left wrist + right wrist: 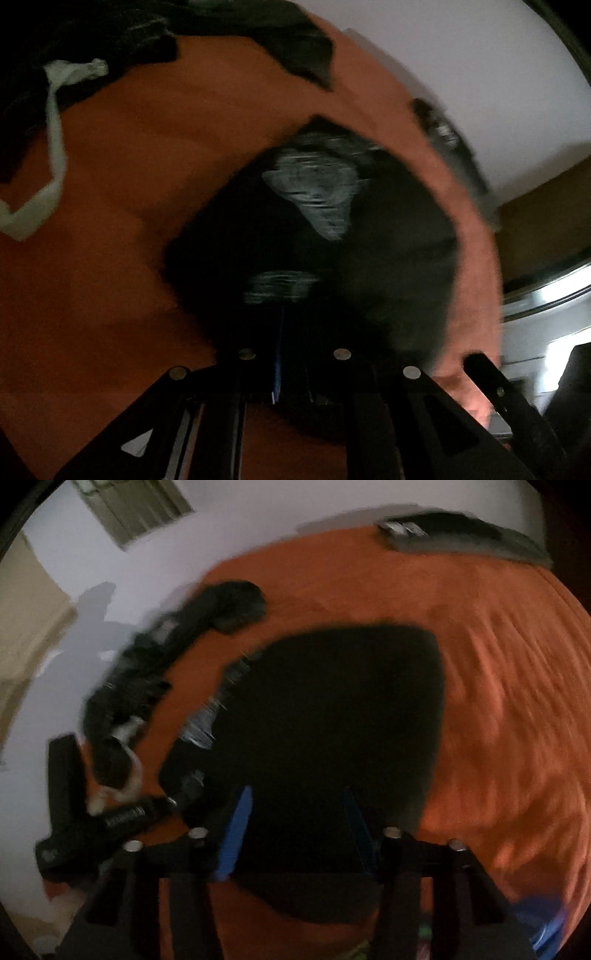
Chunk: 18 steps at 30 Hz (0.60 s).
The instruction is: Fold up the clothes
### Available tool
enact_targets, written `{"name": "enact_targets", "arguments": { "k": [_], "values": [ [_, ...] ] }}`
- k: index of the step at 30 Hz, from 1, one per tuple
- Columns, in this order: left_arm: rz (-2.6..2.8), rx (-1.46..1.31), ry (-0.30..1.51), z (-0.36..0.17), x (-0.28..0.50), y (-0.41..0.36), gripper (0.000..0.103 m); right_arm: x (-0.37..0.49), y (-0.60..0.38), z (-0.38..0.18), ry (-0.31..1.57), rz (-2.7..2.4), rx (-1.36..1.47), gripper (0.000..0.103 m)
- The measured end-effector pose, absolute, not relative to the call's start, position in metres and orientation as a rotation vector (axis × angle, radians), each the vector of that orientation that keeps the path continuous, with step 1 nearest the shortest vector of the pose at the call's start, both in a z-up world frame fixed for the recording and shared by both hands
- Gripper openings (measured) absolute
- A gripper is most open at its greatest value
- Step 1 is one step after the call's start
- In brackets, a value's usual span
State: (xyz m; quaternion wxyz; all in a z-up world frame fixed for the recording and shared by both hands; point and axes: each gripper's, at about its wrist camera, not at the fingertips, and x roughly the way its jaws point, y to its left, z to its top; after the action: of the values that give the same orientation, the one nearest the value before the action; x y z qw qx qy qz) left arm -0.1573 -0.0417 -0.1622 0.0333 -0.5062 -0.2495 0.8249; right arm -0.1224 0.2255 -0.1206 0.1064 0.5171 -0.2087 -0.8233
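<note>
Black garment (332, 738), rumpled, lies lengthwise away from right tongs (299, 812), parted above it; left tongs (291, 325) pinched on it.

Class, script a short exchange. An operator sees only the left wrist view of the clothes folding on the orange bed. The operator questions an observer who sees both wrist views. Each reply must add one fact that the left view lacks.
Operator: I only have the left wrist view. Is the right claw open or shut?
Observer: The right claw is open, its blue fingers spread apart over the black garment.
Operator: What lies on the garment's right side?
Observer: Only wrinkled orange bedspread shows there, with a dark folded item at the far edge.
</note>
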Motion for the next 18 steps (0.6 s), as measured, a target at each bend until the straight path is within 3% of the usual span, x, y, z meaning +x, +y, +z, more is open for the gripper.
{"name": "enact_targets", "arguments": {
  "k": [2,3,5,7,12,16,18],
  "values": [
    [2.571,-1.546,-0.833,-0.169,-0.150,-0.060,0.011,-0.109,0.223,-0.139,-0.624,-2.468,1.551,0.034],
    [2.558,-1.538,-0.892,-0.170,-0.147,-0.069,0.011,-0.104,0.229,-0.143,-0.671,-2.474,1.549,0.023],
    [2.546,-1.488,-0.990,-0.168,-0.138,-0.085,0.011,-0.095,0.248,-0.149,-0.796,-2.474,1.529,0.012],
    [2.548,-1.402,-1.051,-0.157,-0.127,-0.095,0.011,-0.085,0.254,-0.147,-0.853,-2.480,1.482,0.012],
    [2.469,-1.260,-1.166,-0.143,-0.117,-0.108,0.011,-0.064,0.203,-0.119,-0.663,-2.505,1.324,0.012],
    [2.422,-1.212,-1.112,-0.143,-0.128,-0.095,0.011,-0.060,0.194,-0.147,-0.664,-2.516,1.399,0.012],
    [2.350,-1.222,-1.077,-0.148,-0.139,-0.077,0.011,-0.058,0.198,-0.165,-0.696,-2.524,1.441,0.007]
  ]
}}
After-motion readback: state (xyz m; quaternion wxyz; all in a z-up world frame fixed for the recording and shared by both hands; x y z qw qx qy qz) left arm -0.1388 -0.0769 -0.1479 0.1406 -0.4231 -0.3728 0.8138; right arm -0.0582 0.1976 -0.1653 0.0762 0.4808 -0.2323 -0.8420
